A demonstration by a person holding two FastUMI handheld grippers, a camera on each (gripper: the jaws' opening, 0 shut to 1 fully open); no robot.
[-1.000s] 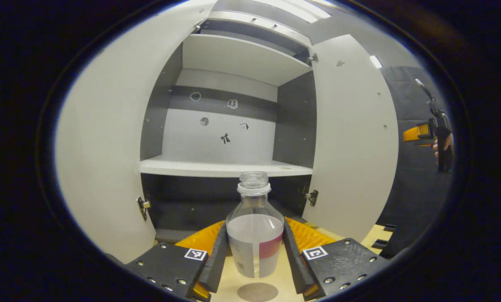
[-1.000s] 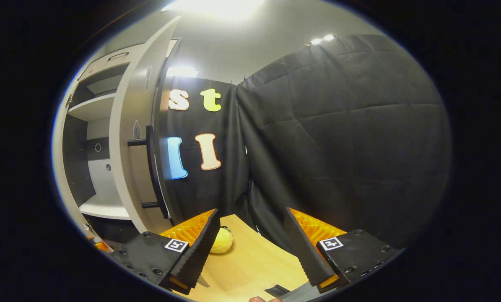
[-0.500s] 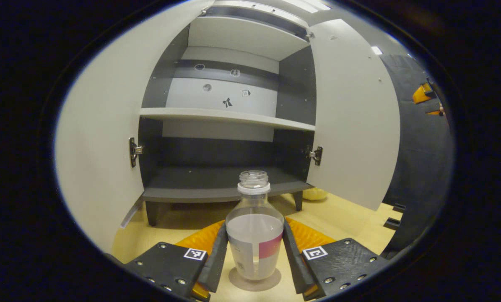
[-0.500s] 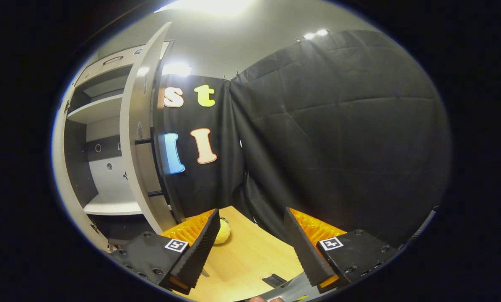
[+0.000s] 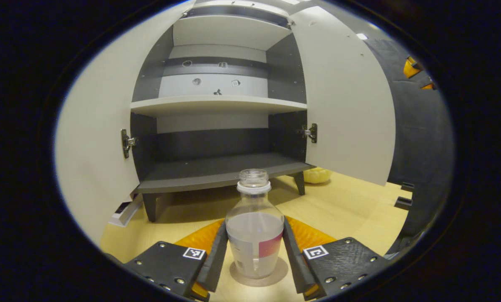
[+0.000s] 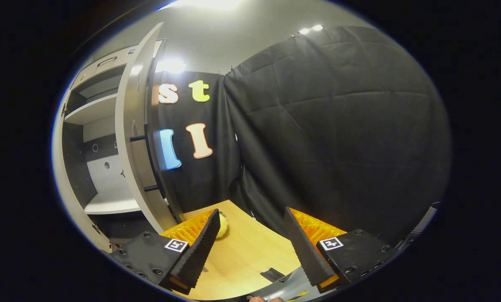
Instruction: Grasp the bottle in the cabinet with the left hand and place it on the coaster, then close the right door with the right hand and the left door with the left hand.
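Observation:
A clear bottle [image 5: 254, 235] with no cap, half full, with a white and red label, stands upright on the round grey coaster [image 5: 277, 272] on the wooden table. My left gripper [image 5: 254, 224] is shut on it, one finger pressing each side of its body. The cabinet [image 5: 216, 167] behind stands with its left door [image 5: 95, 138] and right door [image 5: 346, 105] open. My right gripper [image 6: 250, 247] is open and holds nothing, low over the table to the right of the right door [image 6: 128, 134], whose dark bar handle [image 6: 151, 159] faces it. That gripper [image 5: 418, 71] also appears far off at the upper right.
A yellow soft object [image 5: 317, 175] lies on the table by the cabinet's right leg, also seen as a yellow lump [image 6: 221, 224] past my right gripper's finger. Black cloth walls the right side. A white strip [image 5: 124, 212] lies under the left door.
My left gripper came down and back from the cabinet with the bottle, which now rests on the coaster. The right gripper shifted slightly, still open.

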